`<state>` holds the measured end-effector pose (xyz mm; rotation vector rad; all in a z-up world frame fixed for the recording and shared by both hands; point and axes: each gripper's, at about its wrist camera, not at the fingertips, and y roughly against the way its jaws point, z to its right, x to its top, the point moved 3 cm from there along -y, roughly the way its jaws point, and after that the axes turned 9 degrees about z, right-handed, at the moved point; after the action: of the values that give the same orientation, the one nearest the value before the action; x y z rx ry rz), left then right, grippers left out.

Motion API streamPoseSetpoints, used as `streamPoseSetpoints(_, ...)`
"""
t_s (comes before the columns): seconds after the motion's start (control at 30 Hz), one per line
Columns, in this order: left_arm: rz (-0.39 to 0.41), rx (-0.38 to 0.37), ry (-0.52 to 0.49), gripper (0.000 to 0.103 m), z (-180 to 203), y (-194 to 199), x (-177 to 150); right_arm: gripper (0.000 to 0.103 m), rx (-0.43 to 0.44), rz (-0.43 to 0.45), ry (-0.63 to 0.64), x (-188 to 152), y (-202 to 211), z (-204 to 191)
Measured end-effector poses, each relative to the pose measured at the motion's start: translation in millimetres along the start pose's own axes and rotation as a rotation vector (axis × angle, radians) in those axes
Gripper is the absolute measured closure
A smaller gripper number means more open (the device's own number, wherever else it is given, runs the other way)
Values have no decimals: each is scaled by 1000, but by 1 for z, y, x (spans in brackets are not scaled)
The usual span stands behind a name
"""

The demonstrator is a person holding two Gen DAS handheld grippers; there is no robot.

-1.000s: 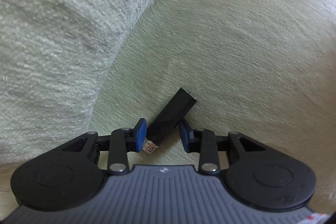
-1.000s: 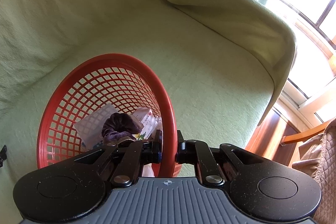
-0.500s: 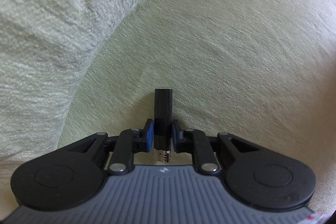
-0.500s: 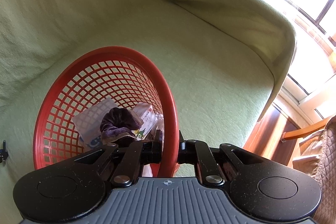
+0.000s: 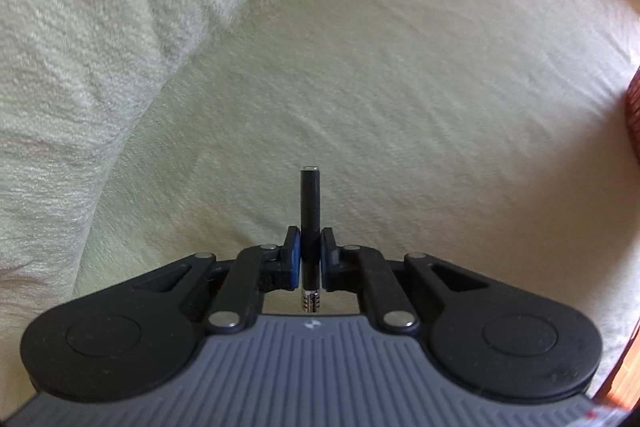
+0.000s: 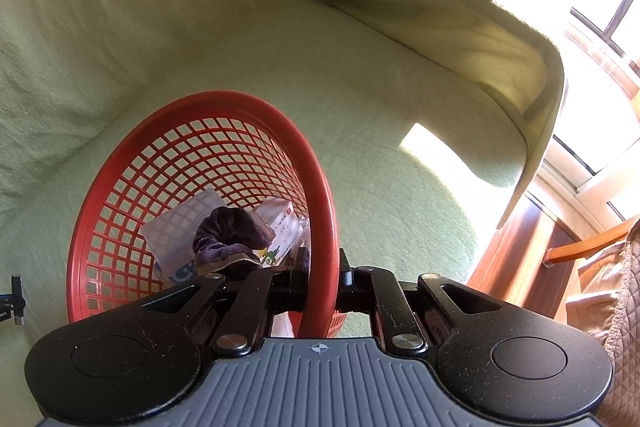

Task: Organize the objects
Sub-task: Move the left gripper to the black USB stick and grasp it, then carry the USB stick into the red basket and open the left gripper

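The left gripper [image 5: 310,253] clamps one slim black stick [image 5: 310,203] above nubby green fabric [image 5: 360,87]. The right gripper [image 6: 322,277] pinches the red mesh basket [image 6: 320,195] rim.

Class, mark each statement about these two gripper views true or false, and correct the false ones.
1. The left gripper is shut on a slim black stick. True.
2. The right gripper hangs free and holds nothing. False: it is clamped on the rim of the red basket.
3. The red basket is empty. False: a dark purple cloth and white packets lie in it.
4. The basket rests on a green-covered sofa. True.
5. The black stick lies flat on the cushion. False: it is held between the left gripper's blue pads, pointing away from the camera.
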<state>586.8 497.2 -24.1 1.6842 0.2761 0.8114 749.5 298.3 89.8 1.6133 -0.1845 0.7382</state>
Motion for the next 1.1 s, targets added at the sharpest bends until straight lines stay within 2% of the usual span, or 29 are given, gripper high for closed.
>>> streamPoseSetpoints(0.23, 65, -114, -22, 97, 65, 49, 42, 95, 9, 10, 9, 4, 0, -3)
streamPoseSetpoints(0.27, 70, -126, -27, 97, 78, 66, 42, 95, 11, 13, 11, 5, -1, -4)
streamPoseSetpoints(0.47, 88, -164, -59, 97, 121, 104, 72, 95, 20, 20, 33, 9, -4, -8)
streamPoseSetpoints(0.53, 100, -180, -74, 97, 133, 101, 78, 95, 22, 20, 36, 10, -5, -7)
streamPoseSetpoints(0.8, 148, -293, -138, 97, 194, 133, 108, 95, 29, 16, 31, 10, -8, -4)
streamPoseSetpoints(1.1, 135, -343, -158, 97, 239, 122, 118, 95, 41, 20, 29, 10, -7, -6)
